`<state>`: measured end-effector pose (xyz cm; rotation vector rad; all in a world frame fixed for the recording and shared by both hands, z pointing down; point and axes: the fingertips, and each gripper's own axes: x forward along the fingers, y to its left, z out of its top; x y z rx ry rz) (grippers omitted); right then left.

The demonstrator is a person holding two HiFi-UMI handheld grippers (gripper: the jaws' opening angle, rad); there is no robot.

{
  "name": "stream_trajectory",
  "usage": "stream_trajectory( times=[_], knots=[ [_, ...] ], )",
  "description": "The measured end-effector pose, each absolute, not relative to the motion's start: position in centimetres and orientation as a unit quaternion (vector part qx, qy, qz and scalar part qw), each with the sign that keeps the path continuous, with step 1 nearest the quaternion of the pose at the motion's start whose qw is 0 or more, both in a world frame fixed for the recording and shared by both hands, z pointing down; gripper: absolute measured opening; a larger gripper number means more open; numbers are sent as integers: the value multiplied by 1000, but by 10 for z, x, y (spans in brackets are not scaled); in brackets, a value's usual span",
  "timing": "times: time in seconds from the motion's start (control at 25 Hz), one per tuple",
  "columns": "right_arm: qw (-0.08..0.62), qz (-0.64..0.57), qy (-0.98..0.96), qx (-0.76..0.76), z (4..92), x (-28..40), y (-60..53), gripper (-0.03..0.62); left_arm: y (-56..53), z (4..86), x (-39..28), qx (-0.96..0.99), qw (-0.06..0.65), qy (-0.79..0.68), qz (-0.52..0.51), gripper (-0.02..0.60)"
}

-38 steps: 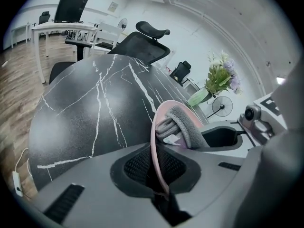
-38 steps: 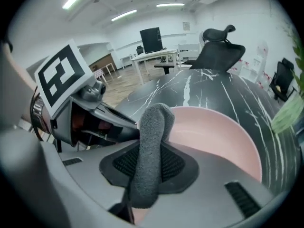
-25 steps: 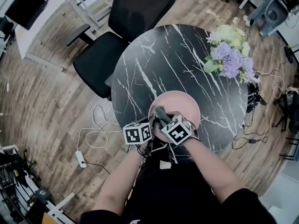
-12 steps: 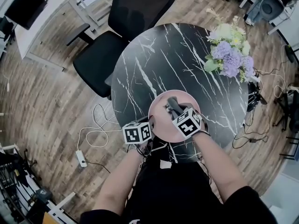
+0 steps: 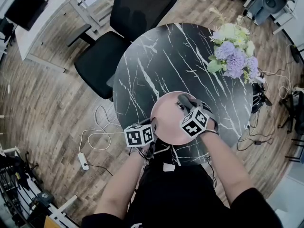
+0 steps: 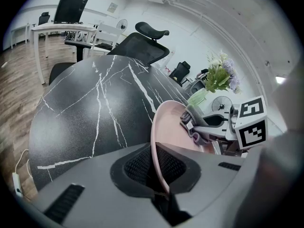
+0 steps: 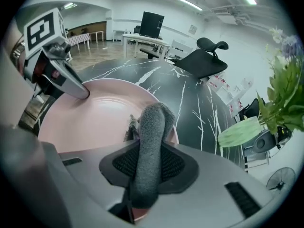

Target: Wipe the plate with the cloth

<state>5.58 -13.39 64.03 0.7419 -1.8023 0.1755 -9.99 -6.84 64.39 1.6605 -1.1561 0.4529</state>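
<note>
A pink plate [image 5: 172, 122] lies on the near part of the round black marble table [image 5: 166, 61]. My left gripper [image 5: 150, 126] is shut on the plate's near-left rim [image 6: 154, 141], the thin edge clamped between its pads. My right gripper [image 5: 185, 103] is shut on a folded grey cloth [image 7: 151, 141], whose rounded end sticks out past the jaws. In the head view the cloth [image 5: 184, 100] rests on the plate's far-right part. From the right gripper view the pink plate [image 7: 95, 110] fills the space ahead, with the left gripper [image 7: 86, 95] at its rim.
A bunch of white and purple flowers [image 5: 232, 56] stands at the table's far right. A black office chair [image 5: 128, 18] stands beyond the table. A white power strip [image 5: 82, 161] and cables lie on the wooden floor at the left.
My right gripper has carried the cloth from the plate's near-left part across to its far-right part. The left gripper and the plate have stayed where they were.
</note>
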Motion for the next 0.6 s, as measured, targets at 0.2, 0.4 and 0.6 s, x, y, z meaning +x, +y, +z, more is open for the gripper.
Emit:
stream_trajectory(
  times=[0.2,0.4,0.6],
  knots=[
    [570,16,-756,322,640,61,-138,109,-69,644,-100,687,510,-484,184,38],
    [551,10,-753,359,631,71,-141,110,-69,644,-100,686,509,-486,183,38],
    [530,13,-751,394,623,78,-137,111,-69,644,-101,683,508,-492,181,37]
  ],
)
